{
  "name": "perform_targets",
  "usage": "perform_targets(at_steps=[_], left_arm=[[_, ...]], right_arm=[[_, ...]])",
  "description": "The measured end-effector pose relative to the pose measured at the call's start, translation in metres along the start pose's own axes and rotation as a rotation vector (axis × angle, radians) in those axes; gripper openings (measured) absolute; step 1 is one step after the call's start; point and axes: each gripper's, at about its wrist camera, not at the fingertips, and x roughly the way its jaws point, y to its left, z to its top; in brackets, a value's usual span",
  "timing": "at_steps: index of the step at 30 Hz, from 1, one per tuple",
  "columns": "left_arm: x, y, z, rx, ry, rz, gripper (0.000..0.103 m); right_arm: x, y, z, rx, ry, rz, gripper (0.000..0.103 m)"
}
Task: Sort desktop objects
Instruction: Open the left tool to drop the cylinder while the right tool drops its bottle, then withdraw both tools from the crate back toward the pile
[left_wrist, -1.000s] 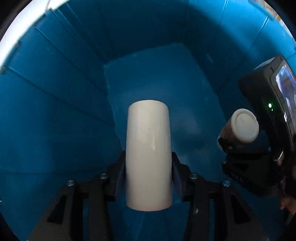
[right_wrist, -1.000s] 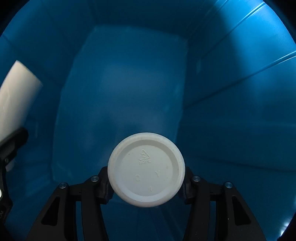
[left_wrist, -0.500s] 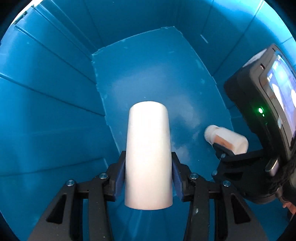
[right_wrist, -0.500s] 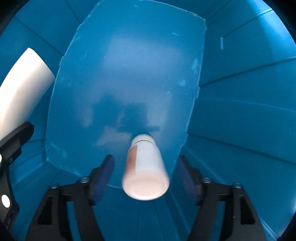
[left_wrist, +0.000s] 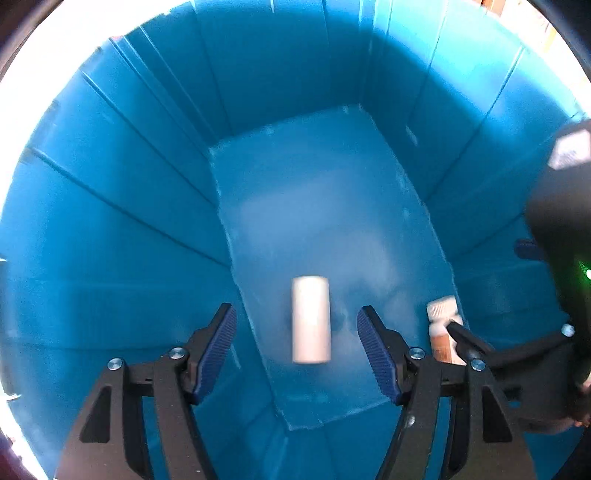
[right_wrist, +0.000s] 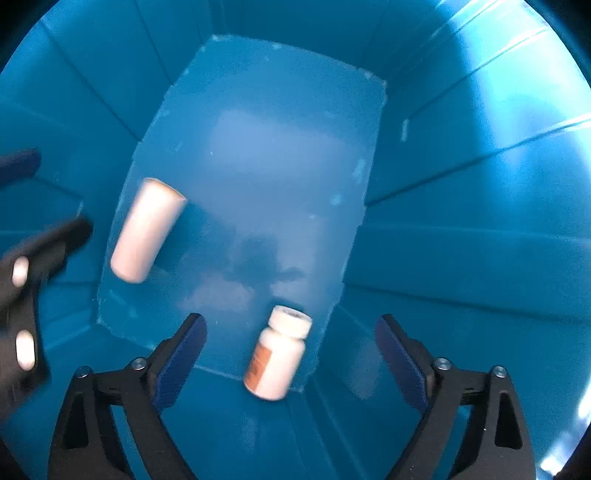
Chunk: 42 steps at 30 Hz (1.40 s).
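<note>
Inside the blue bin, white cylinder and pill bottle lay loose; left gripper and right gripper were both spread wide, empty.

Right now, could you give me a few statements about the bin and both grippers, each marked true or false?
1. The left gripper grips the white cylinder. False: its jaws are open and the cylinder is loose in the blue bin.
2. The right gripper is open. True.
3. The pill bottle lies on its side. True.
4. The pill bottle touches the white cylinder. False: they lie apart.
5. The bottle's label is orange. True.
</note>
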Motion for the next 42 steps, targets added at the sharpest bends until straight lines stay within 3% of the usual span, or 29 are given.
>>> perform_targets(at_steps=[4, 7, 12, 14, 17, 22, 31, 36, 42], left_arm=[[-0.051, 0.009, -0.008, -0.032, -0.100, -0.095, 0.067], [-0.101, 0.018, -0.021, -0.036, -0.224, -0.127, 0.067], [-0.184, 0.045, -0.058, -0.054, -0.483, -0.102, 0.067], [-0.203, 0.060, -0.073, -0.064, -0.527, -0.140, 0.067], [-0.213, 0.092, -0.088, -0.090, -0.528, -0.221, 0.067], [-0.220, 0.139, -0.118, -0.208, -0.588, -0.141, 0.067], [-0.241, 0.251, -0.206, -0.356, -0.723, 0.123, 0.067], [-0.237, 0.318, -0.258, -0.395, -0.730, 0.261, 0.067], [-0.222, 0.406, -0.321, -0.430, -0.695, 0.285, 0.067]], right_arm=[[-0.048, -0.015, -0.016, 0.037, -0.119, 0.002, 0.099], [-0.087, -0.021, -0.031, 0.050, -0.218, 0.014, 0.103], [-0.149, -0.019, -0.063, 0.073, -0.410, 0.041, 0.103], [-0.165, -0.013, -0.071, 0.073, -0.476, 0.059, 0.103], [-0.182, 0.004, -0.082, 0.059, -0.565, 0.078, 0.103], [-0.203, 0.045, -0.089, -0.012, -0.688, 0.097, 0.103], [-0.239, 0.133, -0.094, -0.107, -0.883, 0.167, 0.103], [-0.262, 0.197, -0.099, -0.137, -0.944, 0.213, 0.103], [-0.272, 0.290, -0.093, -0.114, -0.960, 0.252, 0.103]])
